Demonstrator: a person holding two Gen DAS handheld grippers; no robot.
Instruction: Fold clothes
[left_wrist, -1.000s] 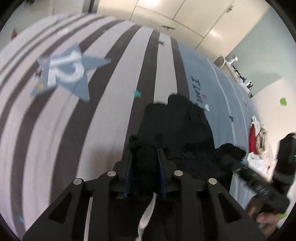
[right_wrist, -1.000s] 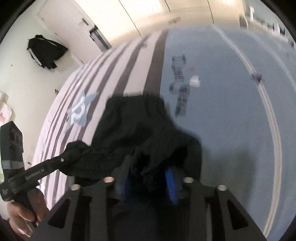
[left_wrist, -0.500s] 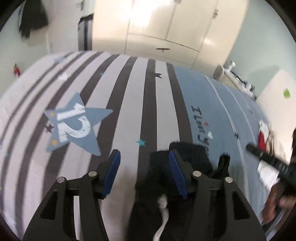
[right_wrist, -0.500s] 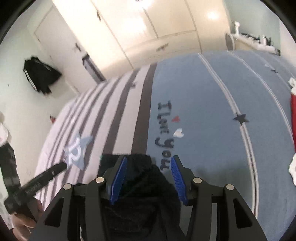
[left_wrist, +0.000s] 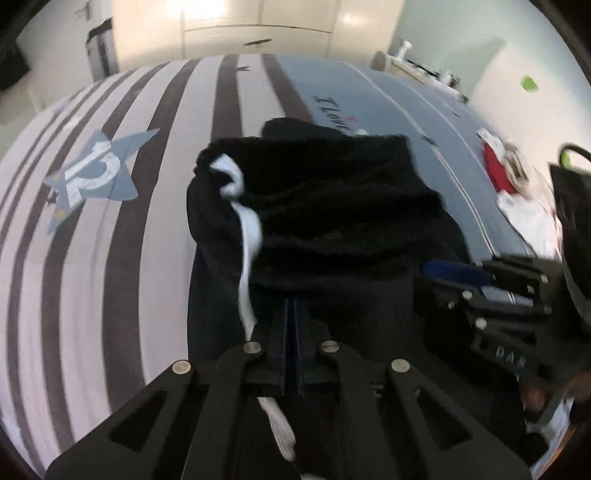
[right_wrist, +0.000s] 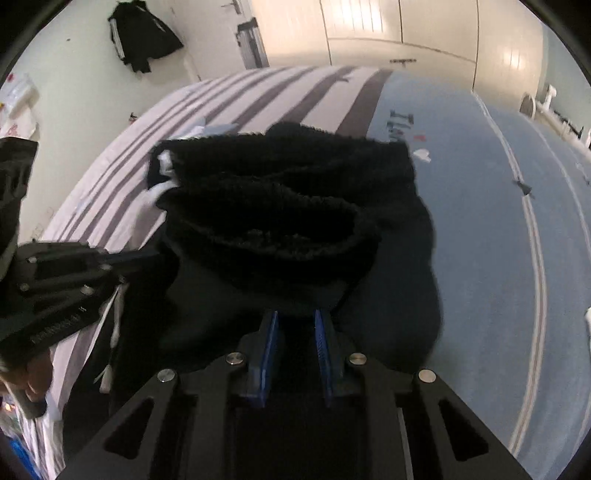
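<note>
Lying on the bedspread (left_wrist: 110, 258), the black garment (left_wrist: 332, 206) fills the middle of the left wrist view, its white drawstring (left_wrist: 247, 236) trailing down its left side. The left gripper (left_wrist: 293, 306) has just closed; its jaws meet at the garment's near edge, though whether cloth is pinched between them I cannot tell.

In the right wrist view the garment (right_wrist: 280, 206) is bunched on the bedspread (right_wrist: 498, 258). The right gripper (right_wrist: 295, 325) has been closing, and its blue pads (right_wrist: 271, 332) stand narrowly apart with dark cloth between them.
</note>
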